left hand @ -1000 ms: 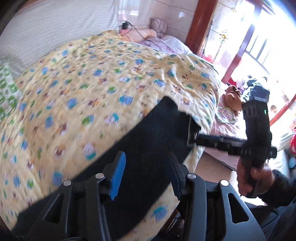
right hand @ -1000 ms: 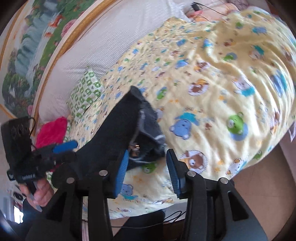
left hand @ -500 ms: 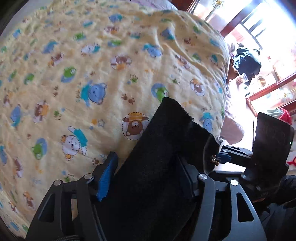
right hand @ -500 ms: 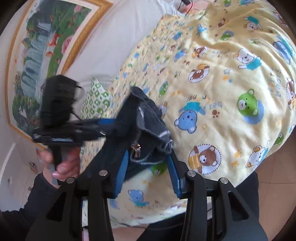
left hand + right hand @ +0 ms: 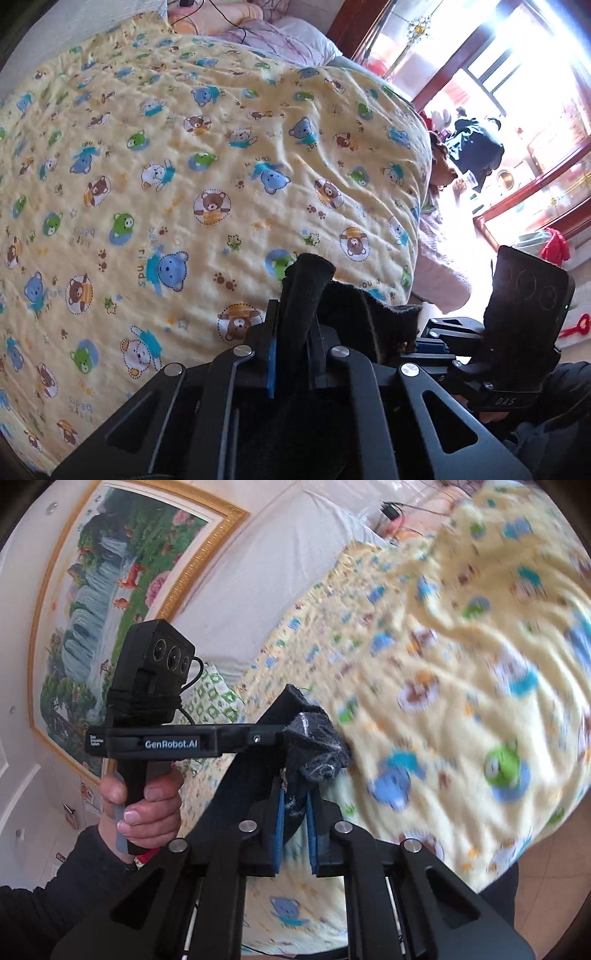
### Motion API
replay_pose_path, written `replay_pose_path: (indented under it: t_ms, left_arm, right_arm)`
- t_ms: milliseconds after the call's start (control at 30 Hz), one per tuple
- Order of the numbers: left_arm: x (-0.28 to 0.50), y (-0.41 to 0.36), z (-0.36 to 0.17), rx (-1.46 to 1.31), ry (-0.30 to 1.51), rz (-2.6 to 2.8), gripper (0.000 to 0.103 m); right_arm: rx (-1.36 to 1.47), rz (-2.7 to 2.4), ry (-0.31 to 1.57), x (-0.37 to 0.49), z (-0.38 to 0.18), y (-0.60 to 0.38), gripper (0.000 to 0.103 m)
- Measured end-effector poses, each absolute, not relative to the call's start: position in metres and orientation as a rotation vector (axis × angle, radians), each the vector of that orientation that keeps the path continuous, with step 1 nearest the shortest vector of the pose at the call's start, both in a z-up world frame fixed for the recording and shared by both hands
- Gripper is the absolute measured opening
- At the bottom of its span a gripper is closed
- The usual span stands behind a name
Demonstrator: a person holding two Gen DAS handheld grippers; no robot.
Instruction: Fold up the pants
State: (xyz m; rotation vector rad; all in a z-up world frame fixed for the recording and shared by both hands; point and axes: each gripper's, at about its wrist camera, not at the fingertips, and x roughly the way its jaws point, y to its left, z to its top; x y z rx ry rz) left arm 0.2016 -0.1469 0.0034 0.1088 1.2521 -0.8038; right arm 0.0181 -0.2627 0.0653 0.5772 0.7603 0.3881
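Observation:
The black pants [image 5: 308,280] hang bunched above a yellow bear-print quilt [image 5: 184,177]. In the left wrist view my left gripper [image 5: 293,347] has its jaws closing, blue pads pressed on a narrow fold of the black cloth. My right gripper [image 5: 412,345] sits close to its right, holding the same edge. In the right wrist view my right gripper [image 5: 295,825] is also closing, pads squeezing the waistband end of the pants [image 5: 317,746], where a zip shows. A hand [image 5: 144,805] holds the left gripper [image 5: 280,734], which grips the cloth just beyond.
The quilt [image 5: 443,657] covers most of the bed. A green patterned pillow [image 5: 212,701] lies by the white headboard, under a gold-framed painting [image 5: 110,590]. Pink bedding and cables [image 5: 258,29] sit at the far end. A bright doorway [image 5: 517,110] is to the right.
Both grippers went from wide jaws to pinched on the pants. The left gripper travelled along the cloth up beside the right one, and the spread pants are now gathered between them.

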Motion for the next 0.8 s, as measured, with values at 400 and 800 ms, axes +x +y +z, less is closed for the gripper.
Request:
replay_pose_path:
  t_ms: [400, 800]
  left_arm:
    - [0.162, -0.082, 0.044, -0.096, 1.094, -0.829, 0.009]
    - [0.094, 0.020, 0.081, -0.343, 0.902, -0.724, 0.009]
  right_arm:
    - [0.545, 0.543, 0.737, 0.014, 0.093, -0.227, 0.012]
    - [0.438, 0.812, 0.732, 0.015, 0.121, -0.150, 0.012]
